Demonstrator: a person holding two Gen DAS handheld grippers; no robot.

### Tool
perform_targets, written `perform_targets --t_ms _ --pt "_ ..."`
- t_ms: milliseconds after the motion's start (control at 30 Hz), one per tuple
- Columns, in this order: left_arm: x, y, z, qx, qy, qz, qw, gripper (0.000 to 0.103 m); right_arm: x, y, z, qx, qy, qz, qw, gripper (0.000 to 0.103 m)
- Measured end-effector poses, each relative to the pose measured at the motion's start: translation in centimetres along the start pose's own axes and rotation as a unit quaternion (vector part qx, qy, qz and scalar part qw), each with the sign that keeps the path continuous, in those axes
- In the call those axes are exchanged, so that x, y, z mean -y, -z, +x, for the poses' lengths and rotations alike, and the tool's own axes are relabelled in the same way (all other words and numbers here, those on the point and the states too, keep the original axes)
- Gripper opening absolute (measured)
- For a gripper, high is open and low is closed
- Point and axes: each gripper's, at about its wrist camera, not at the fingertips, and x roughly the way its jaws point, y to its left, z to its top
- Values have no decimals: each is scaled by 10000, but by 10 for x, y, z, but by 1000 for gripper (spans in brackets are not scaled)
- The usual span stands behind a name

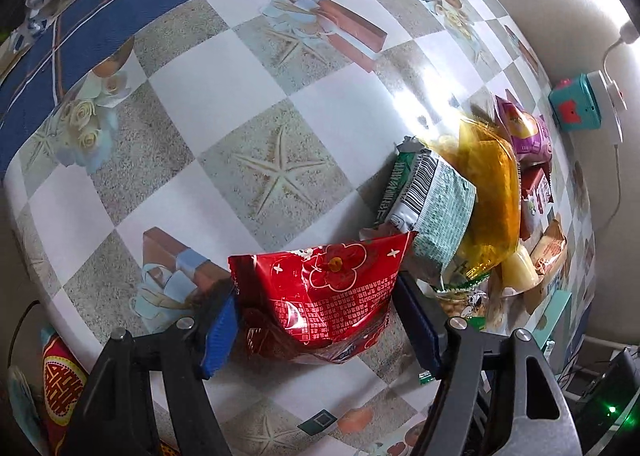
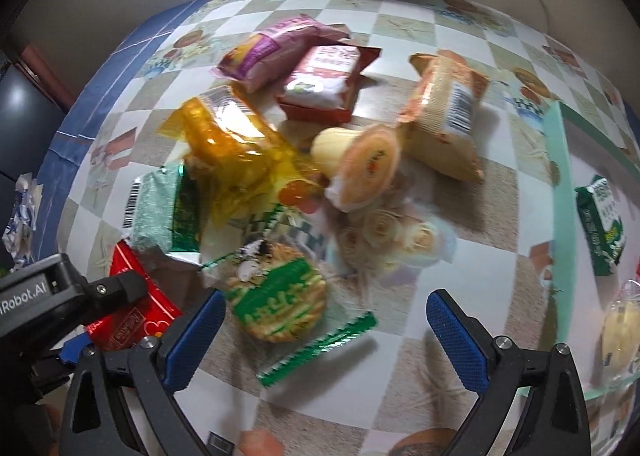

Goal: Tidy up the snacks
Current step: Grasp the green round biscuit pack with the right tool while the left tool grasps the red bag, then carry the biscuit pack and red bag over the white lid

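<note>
Your red packet (image 1: 320, 296) is shiny foil with a flower print and small white text, crumpled at its lower end. It hangs above the checked tablecloth (image 1: 180, 96), beside the snack pile (image 1: 472, 192). Your left claw (image 1: 316, 320) is clenched on it, both blue pads pressing its sides. Your right claw (image 2: 324, 336) is spread wide and grips nothing; a round cracker pack (image 2: 276, 296) lies on the cloth just inside its left finger.

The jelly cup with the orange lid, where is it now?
In the right wrist view the jelly cup lies on its side mid-table, between the yellow packet on its left and the beige packet on its right.
</note>
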Motion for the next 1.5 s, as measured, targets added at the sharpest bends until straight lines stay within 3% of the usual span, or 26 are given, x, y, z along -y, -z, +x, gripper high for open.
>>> perform_targets --t_ms 167,567,600,700,1133,1500 --pt "-7 -6 -3 -5 16 -13 10000 74 -19 -2 8 21 -25 -232 9997 82" --pt "4 1 -4 27 -12 -56 10000 75 -46 17 14 155 294 -594 9977 81" --pt "3 1 -4 27 -11 -56 10000 75 -45 18 14 157 287 -575 9978 78" --pt "4 2 -4 35 -11 -70 10000 75 -45 19 11 220 318 -540 9978 59" --pt "17 12 0 -37 26 122 9999 74 0 20 7 15 469 237 9986 56" --pt "36 23 2 -168 187 337 9991 71 39 22 -6 -46 183 774 9968 54"
